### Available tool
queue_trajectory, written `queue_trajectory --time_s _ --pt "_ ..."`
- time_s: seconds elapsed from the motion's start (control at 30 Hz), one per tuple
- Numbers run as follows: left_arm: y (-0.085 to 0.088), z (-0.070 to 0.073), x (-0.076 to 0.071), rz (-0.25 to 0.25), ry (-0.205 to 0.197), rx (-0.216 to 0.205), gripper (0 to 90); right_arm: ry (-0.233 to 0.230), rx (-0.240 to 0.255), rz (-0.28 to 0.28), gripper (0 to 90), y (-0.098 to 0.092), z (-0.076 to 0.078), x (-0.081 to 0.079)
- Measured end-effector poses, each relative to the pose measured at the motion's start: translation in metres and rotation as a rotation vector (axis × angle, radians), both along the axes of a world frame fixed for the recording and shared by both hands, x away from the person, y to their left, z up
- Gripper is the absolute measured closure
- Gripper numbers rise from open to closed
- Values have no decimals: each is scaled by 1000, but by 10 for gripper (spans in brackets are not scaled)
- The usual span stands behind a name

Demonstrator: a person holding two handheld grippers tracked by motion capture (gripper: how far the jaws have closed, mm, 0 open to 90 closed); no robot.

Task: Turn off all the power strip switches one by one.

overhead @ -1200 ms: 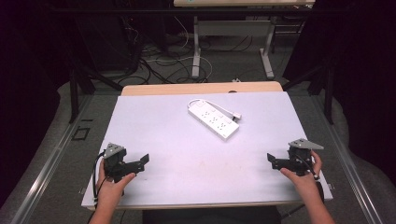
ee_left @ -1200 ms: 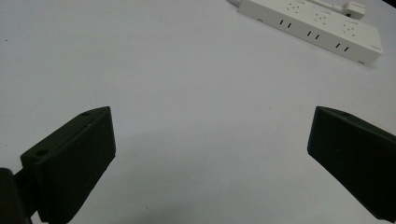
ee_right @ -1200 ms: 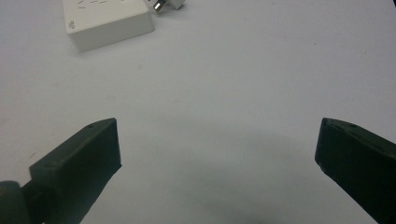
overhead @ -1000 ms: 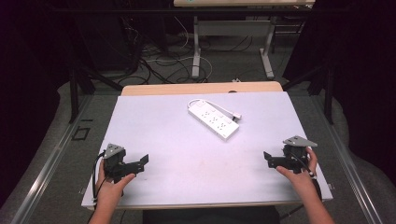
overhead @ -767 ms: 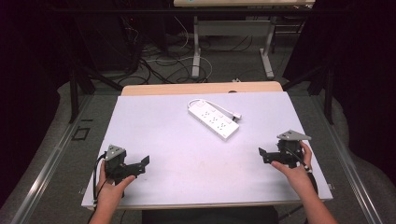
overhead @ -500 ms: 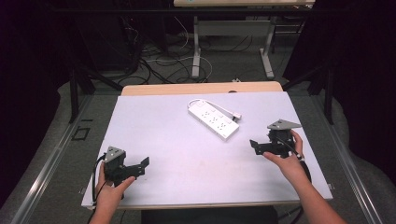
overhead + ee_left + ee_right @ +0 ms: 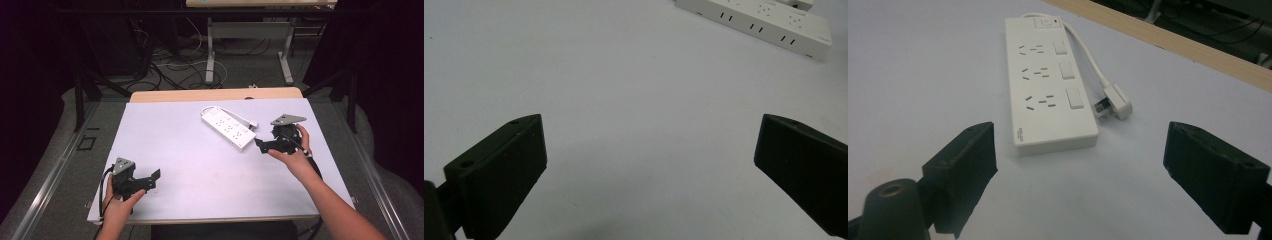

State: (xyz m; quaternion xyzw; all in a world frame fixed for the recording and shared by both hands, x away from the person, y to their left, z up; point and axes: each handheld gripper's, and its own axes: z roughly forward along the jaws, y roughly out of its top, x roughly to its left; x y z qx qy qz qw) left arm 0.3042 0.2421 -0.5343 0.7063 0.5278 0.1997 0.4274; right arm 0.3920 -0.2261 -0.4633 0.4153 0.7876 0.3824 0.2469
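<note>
We note a white table top (image 7: 190, 165), its wooden far edge (image 7: 215, 94) bare along the back. On it, toward the far right, lies a white power strip (image 7: 228, 128), flat and set diagonally; we count three socket groups, each with a rocker switch (image 7: 1068, 70) beside it. Its white cord (image 7: 1088, 52) loops along one side and ends in a plug (image 7: 1112, 104) lying on the table just beside the strip's near end.

Right gripper (image 7: 260, 143): held above the table just off the strip's near-right end, pointing at it. Its jaws have just been closing a little but we see them wide apart, nothing between them, not touching the strip.

Left gripper (image 7: 153, 178): near the table's front-left corner, well apart from the strip. Jaws wide apart over bare table, holding nothing.
</note>
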Motion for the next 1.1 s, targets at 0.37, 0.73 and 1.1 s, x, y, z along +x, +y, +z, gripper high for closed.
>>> queue_trajectory --time_s 0.37,0.73,1.1 --pt "1 0 -1 11 -2 -5 5 22 -29 34 155 22 9 24" --pt "2 -1 -1 13 4 -1 6 34 -35 80 247 39 21 46" --pt "2 -1 -1 11 3 6 8 59 -4 106 383 56 29 69"
